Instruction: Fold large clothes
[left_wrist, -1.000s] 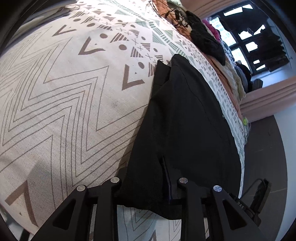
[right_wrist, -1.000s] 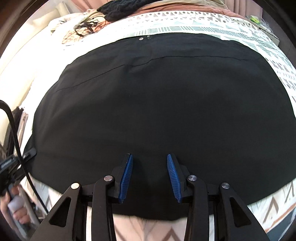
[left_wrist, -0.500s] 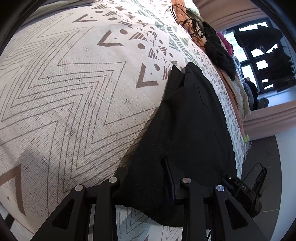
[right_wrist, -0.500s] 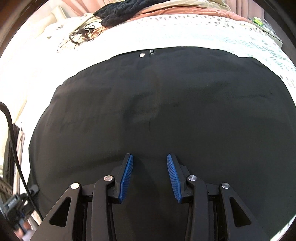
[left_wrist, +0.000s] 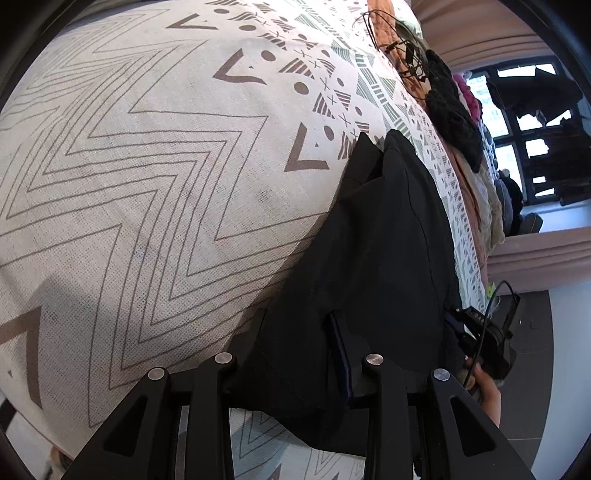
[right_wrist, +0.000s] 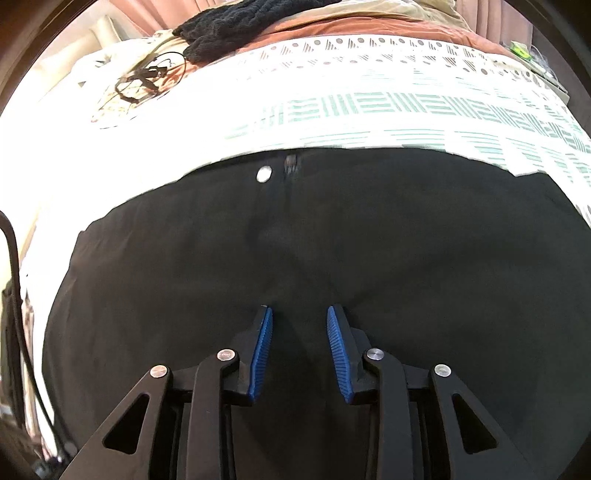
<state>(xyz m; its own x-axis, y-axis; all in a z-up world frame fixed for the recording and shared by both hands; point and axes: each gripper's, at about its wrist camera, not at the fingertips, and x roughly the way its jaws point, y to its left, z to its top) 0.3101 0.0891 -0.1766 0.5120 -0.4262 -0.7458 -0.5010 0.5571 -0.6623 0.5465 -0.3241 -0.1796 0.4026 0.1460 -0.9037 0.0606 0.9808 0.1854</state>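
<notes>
A large black garment (left_wrist: 388, 240) lies spread on a patterned bedspread (left_wrist: 147, 184). My left gripper (left_wrist: 295, 332) is at its near corner. Cloth is bunched between and over the fingers, and only the edge of one blue pad (left_wrist: 338, 354) shows, so it is shut on the fabric. In the right wrist view the black garment (right_wrist: 369, 240) fills the lower frame, with a silver snap (right_wrist: 263, 174) at its far edge. My right gripper (right_wrist: 299, 317) presses down on it. Its jaws are closing with a ridge of fabric between the blue pads, and a gap still shows.
A black knit (right_wrist: 236, 26) and other clothes are piled along the bed's far side, beside a tangled wire (right_wrist: 147, 77). The left wrist view shows the right gripper's body (left_wrist: 484, 332) and a hand (left_wrist: 487, 398) at the bed edge, over dark floor (left_wrist: 535, 369).
The right gripper's pads have come closer together, and the garment's far edge sits lower in its view. The left wrist view has rolled slightly, with the cloth still in its jaws.
</notes>
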